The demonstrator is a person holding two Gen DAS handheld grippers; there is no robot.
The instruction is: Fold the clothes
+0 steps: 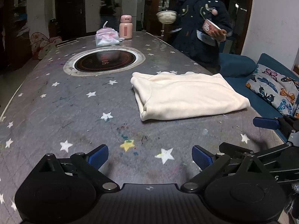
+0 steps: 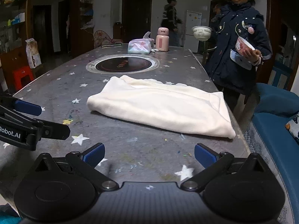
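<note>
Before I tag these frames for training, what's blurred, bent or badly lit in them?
Left wrist view: fisheye bows the table edges, corners go black, the walking person is motion-smeared, the cream garment is sharp. Right wrist view: same bowing, dim room, faint glare on the cooktop, the person holding bowls slightly soft.

**Definitely somebody's home, dining/living room area**

This is a lived-in family room. The long surface has a starry grey cover and a round built-in hotplate set into it. A pink thermos and a tissue pack sit at the far end. There's a white fridge at the back, dark wooden doors, cluttered shelves on the side, and a blue sofa with a butterfly cushion. A person in a dark coat stands holding bowls.
</note>
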